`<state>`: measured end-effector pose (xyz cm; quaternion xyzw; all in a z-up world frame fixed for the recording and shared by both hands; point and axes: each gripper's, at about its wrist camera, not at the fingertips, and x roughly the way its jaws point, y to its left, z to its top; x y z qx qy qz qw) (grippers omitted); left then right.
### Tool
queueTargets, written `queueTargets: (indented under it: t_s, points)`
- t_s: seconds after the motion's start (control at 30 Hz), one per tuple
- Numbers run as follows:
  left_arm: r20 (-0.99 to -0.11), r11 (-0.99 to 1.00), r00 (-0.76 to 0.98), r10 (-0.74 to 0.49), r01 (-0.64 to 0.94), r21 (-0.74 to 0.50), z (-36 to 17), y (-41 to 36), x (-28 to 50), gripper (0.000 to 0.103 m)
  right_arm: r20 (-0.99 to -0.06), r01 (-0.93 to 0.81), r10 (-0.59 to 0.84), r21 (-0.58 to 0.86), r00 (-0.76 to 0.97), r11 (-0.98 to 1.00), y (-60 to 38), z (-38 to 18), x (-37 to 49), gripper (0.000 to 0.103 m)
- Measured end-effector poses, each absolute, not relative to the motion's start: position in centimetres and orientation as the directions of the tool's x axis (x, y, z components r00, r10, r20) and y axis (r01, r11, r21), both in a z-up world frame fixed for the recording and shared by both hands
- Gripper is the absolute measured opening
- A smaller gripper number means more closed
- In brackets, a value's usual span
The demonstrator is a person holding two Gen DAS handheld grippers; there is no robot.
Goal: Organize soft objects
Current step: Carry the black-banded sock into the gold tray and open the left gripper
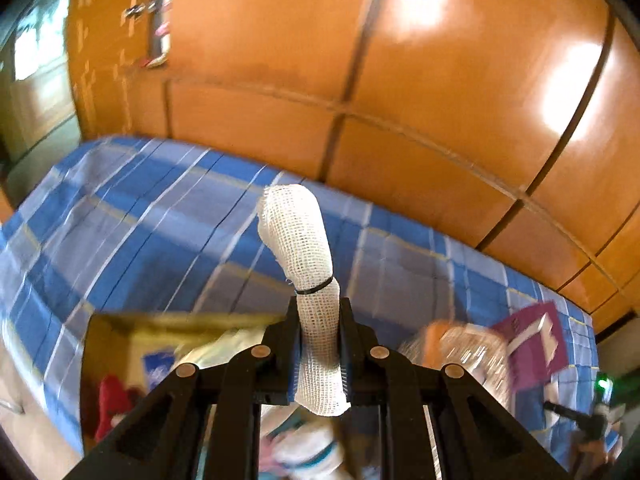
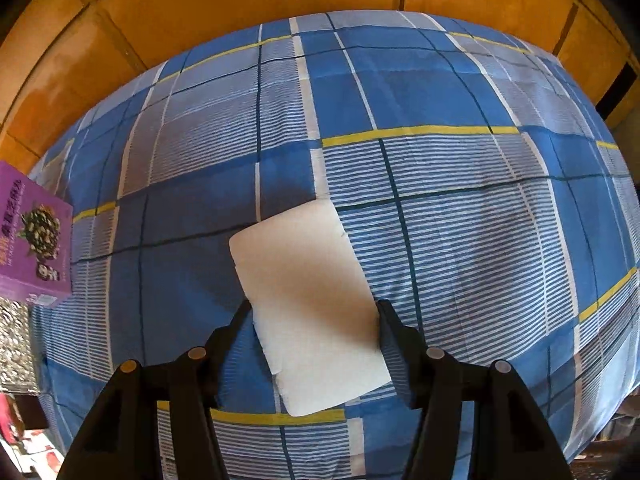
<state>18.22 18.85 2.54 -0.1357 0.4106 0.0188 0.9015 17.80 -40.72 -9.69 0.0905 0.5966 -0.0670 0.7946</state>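
One white pad (image 2: 310,300) seemingly between right claw (image 2: 314,312) fingers.

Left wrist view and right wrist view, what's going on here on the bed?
A person is sorting soft items over a bed covered in blue plaid. The left tool is shut on a white gauze roll tied with a black band, carried in the air above the bed with a cardboard box of items below it. The right tool hangs over a white foam pad lying flat on the bed, fingers either side; whether they touch it is unclear. A purple box sits at the bed's edge.
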Motion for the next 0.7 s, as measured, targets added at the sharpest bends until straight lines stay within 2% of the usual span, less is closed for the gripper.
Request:
queueTargets:
  t_s: [0.23, 0.37, 0.53, 0.7]
  points:
    - [-0.75, 0.946, 0.661, -0.022, -0.229, -0.229, -1.3, 24.2, 10.3, 0.019, -0.954, 0.212, -0.046, 0.018, 0.297, 0.977, -39.9, -9.8, 17.9, 0.06]
    - [-0.765, 0.927, 0.644, 0.034, -0.306, -0.216, -3.6, 27.3, 7.2, 0.019, -0.94, 0.158, -0.11, -0.061, 0.324, 0.986, -38.5, -9.8, 17.6, 0.059]
    - [-0.802, 0.911, 0.596, 0.049, -0.356, -0.209, -6.4, 29.2, 5.6, 0.019, -0.936, 0.159, -0.115, -0.065, 0.332, 0.985, -38.2, -10.0, 17.6, 0.059]
    - [-0.824, 0.928, 0.565, 0.034, -0.325, -0.185, -8.4, 28.5, 4.9, 0.022, -0.931, 0.155, -0.125, -0.075, 0.342, 0.985, -38.1, -9.8, 16.8, 0.06]
